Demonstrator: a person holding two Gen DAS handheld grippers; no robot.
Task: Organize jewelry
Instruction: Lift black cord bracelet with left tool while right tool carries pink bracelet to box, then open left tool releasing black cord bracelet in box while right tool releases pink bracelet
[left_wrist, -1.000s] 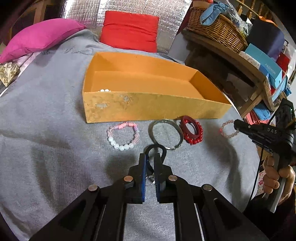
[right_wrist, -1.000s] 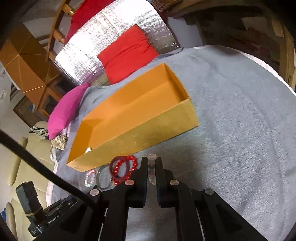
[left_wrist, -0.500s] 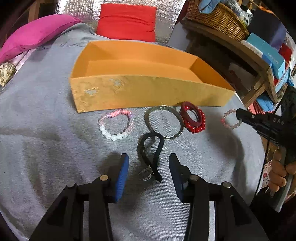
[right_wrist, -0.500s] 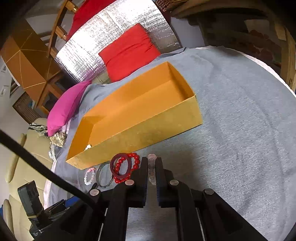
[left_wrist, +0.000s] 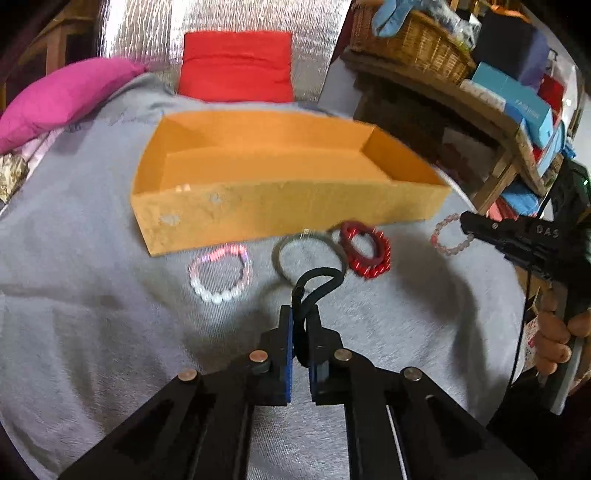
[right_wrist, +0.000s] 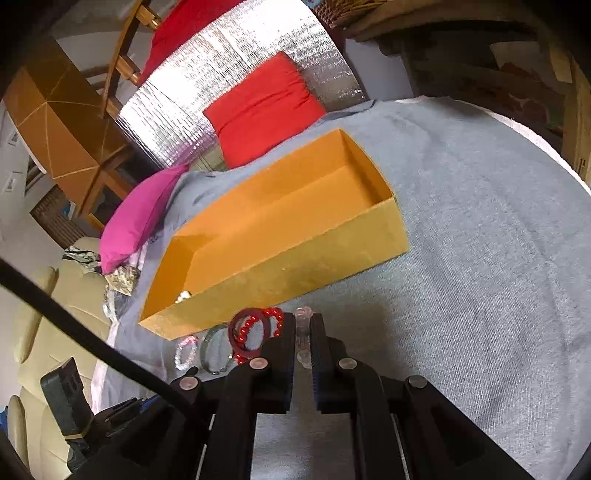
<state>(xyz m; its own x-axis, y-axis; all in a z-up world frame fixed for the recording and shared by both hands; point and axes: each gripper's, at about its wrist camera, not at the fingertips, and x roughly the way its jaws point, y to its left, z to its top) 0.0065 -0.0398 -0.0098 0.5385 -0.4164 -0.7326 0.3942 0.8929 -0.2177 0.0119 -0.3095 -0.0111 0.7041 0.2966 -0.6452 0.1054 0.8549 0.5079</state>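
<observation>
Surface: grey cloth (left_wrist: 92, 314), orange box (left_wrist: 280, 206) ahead.
Left gripper (left_wrist: 301, 332): clenched on black cord bracelet (left_wrist: 314, 284), box straight beyond.
Right gripper (right_wrist: 303, 332): clamped on pale bead bracelet (right_wrist: 303, 317).

Left gripper (left_wrist: 300, 325): black, blue pads; black cord (left_wrist: 314, 286) between them. Ahead of it: grey cloth (left_wrist: 92, 295); orange box (left_wrist: 280, 177), pale mottled spots on its near wall. Before the box, from the left: pink-and-white bead bracelet (left_wrist: 220, 273), grey-silver bangle (left_wrist: 308, 254), red beads (left_wrist: 365, 251), pale pink beads (left_wrist: 448, 236). Beyond the box: red cushion (left_wrist: 236, 66), magenta pillow (left_wrist: 62, 99), quilted silver foil (left_wrist: 147, 33). Right gripper (right_wrist: 303, 339): black; clear-pinkish beads in its gap.
</observation>
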